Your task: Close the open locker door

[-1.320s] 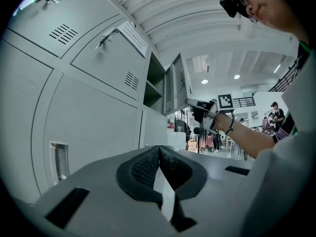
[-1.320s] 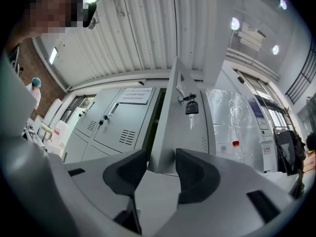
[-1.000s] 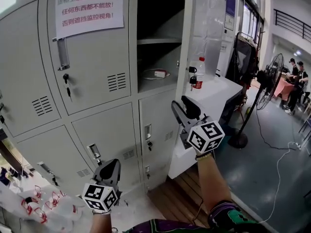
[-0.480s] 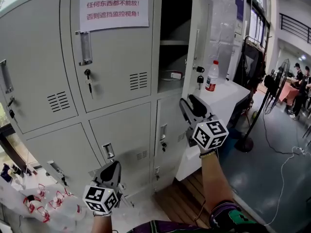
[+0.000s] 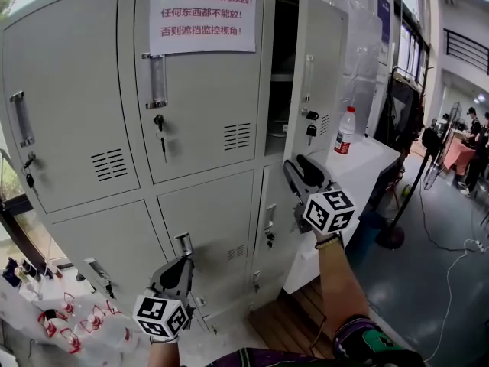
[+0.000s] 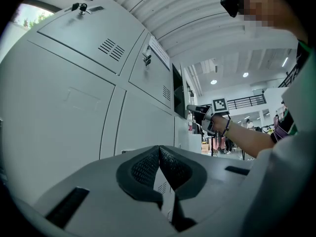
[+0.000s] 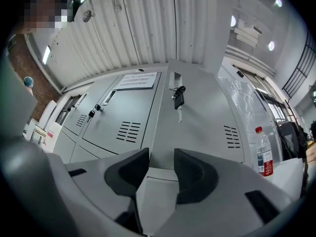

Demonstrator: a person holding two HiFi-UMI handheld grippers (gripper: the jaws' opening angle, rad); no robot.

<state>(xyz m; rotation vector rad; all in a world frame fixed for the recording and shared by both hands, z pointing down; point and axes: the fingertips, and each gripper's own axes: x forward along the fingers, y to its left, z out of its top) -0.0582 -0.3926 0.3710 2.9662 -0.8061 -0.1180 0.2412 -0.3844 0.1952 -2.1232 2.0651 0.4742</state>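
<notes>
The grey locker's upper right door [image 5: 325, 60] stands ajar, with a dark strip of the compartment [image 5: 281, 67] showing at its left. Keys [image 5: 311, 131] hang from its lock. My right gripper [image 5: 296, 173] is open just below the door's lower edge. Its jaws have closed a little and nothing is between them; I cannot tell whether it touches the door. In the right gripper view the door [image 7: 197, 112] and keys [image 7: 178, 98] fill the space above the right gripper [image 7: 160, 174]. My left gripper [image 5: 183, 266] is shut and empty, low beside the lower lockers, as the left gripper view [image 6: 159, 154] also shows.
A paper sign [image 5: 202, 17] is taped to the neighbouring door. A water bottle [image 5: 345, 131] stands on a white desk [image 5: 367, 159] right of the locker. A fan stand [image 5: 393, 235] and people are farther right. Plastic bags [image 5: 46, 319] lie at lower left.
The open door has swung far toward shut, so much less of the compartment shows. My right gripper has stayed close to its lower edge. Both grippers have come nearer the lockers.
</notes>
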